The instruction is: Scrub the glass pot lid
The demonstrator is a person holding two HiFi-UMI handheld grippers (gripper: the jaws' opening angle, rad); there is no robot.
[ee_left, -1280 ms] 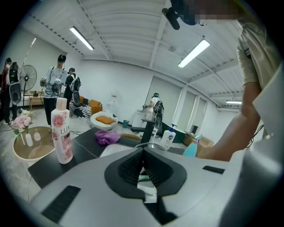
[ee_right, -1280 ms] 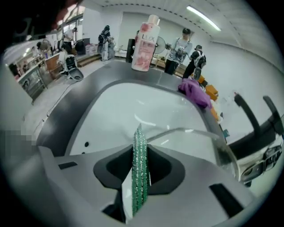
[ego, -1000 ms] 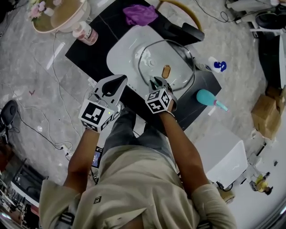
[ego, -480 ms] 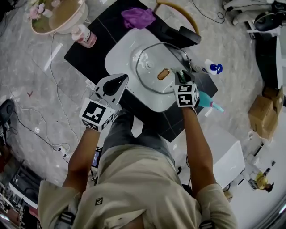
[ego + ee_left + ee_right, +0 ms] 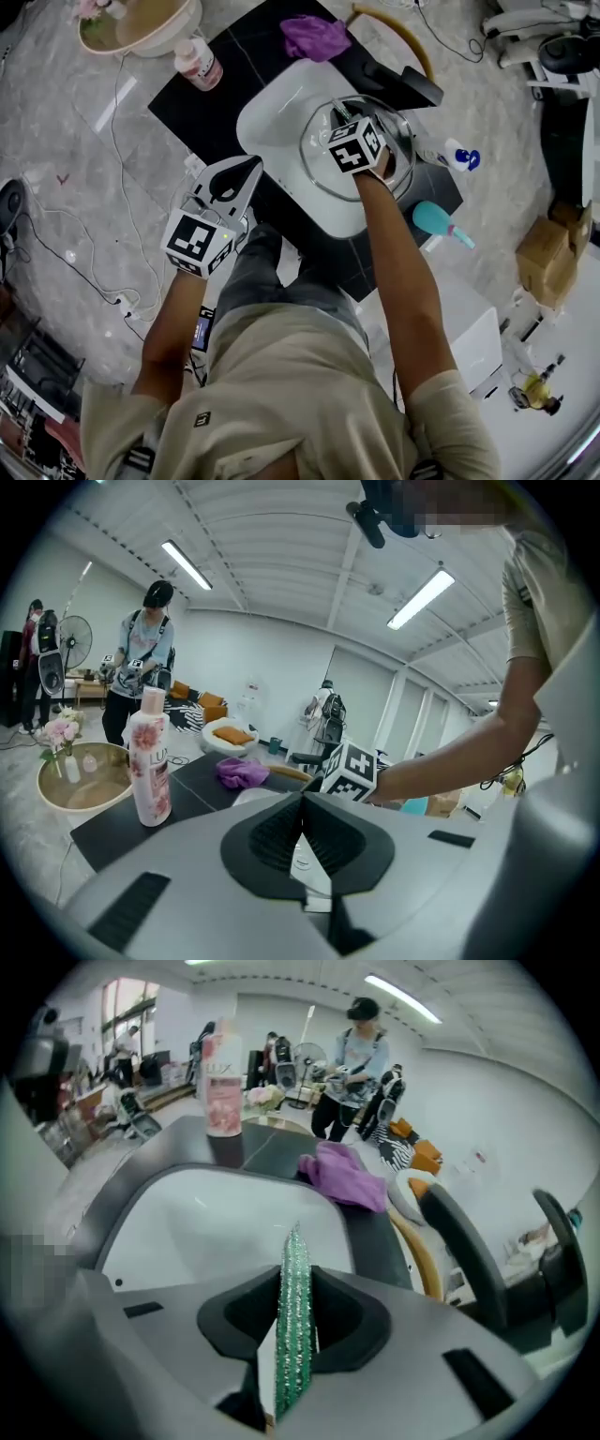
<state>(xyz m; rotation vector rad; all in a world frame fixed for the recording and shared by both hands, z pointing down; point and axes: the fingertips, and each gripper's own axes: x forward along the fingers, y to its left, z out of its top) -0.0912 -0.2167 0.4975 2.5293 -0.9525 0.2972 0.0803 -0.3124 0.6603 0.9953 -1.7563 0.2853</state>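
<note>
The glass pot lid [image 5: 322, 172], with its metal rim, lies in the white sink basin [image 5: 272, 103]. My right gripper [image 5: 342, 120] reaches over the lid's middle and hides its knob. It is shut on a thin green glittery scrub pad [image 5: 295, 1326], which stands on edge between the jaws. In the right gripper view, the white basin [image 5: 216, 1222] lies just beyond the pad. My left gripper [image 5: 249, 169] hangs at the sink's front left edge, shut with nothing in it. In the left gripper view, the left gripper [image 5: 302, 803] points toward the right gripper's marker cube [image 5: 349, 771].
A purple cloth [image 5: 317, 36] lies behind the basin and a black faucet [image 5: 403, 80] stands at its back right. A pink bottle [image 5: 202, 64] and a flower bowl [image 5: 141, 21] sit to the left. A teal brush [image 5: 441, 214] and a blue-capped bottle [image 5: 457, 155] sit to the right. A person [image 5: 361, 1054] stands in the background.
My right gripper has swung from the sink's front edge out to the right rim and then in over the lid's middle. The left gripper has stayed put.
</note>
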